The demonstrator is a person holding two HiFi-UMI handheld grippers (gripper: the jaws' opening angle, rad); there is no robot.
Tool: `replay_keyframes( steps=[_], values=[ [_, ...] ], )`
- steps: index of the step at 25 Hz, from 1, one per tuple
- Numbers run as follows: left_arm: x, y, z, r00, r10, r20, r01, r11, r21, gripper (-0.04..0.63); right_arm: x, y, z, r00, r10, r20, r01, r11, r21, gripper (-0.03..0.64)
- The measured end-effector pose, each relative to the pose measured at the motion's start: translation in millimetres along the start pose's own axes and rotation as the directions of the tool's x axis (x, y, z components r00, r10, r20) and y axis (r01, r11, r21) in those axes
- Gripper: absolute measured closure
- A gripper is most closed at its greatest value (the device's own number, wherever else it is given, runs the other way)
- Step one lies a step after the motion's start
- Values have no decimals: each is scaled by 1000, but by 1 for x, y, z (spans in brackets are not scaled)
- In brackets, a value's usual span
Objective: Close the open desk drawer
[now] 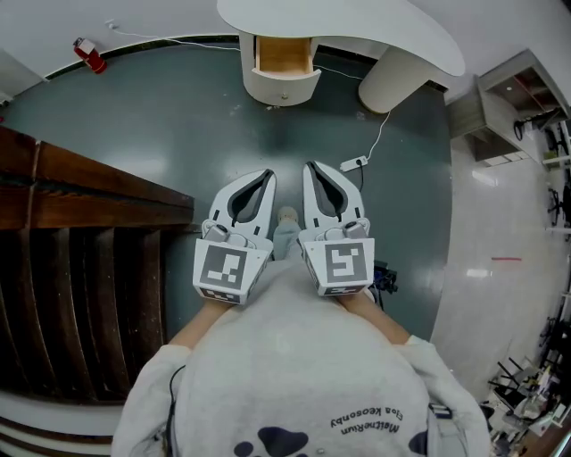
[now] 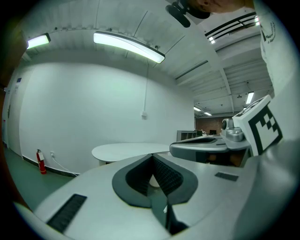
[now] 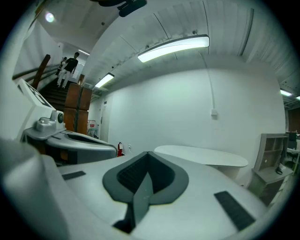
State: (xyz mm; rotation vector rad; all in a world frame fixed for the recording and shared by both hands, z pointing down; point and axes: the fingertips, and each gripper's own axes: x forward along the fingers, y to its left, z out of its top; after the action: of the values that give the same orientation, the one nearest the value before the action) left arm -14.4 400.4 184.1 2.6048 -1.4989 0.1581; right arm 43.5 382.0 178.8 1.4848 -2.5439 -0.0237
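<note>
Left tool [image 1: 267, 175], right tool [image 1: 312, 166], white desk [image 1: 357, 22], floor [image 1: 161, 125]

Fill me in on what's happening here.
A person stands on the dark floor holding the left gripper and the right gripper side by side, both shut with nothing between the jaws. They point toward the white desk, whose wooden drawer stands pulled open. The grippers are well short of it, so the drawer has not been touched yet.
</note>
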Motion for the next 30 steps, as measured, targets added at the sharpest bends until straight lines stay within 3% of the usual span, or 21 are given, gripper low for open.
replay_keyframes(
  steps=[13, 30],
  values=[
    [104, 29, 18, 993, 119, -8, -119, 993, 8, 588, 87, -80, -1, 992, 124, 17, -124, 992, 9, 600],
    [139, 56, 15, 988, 156, -20, -156, 988, 0, 588, 122, -98, -12, 988, 157, 3, -157, 988, 1, 600]
  ],
)
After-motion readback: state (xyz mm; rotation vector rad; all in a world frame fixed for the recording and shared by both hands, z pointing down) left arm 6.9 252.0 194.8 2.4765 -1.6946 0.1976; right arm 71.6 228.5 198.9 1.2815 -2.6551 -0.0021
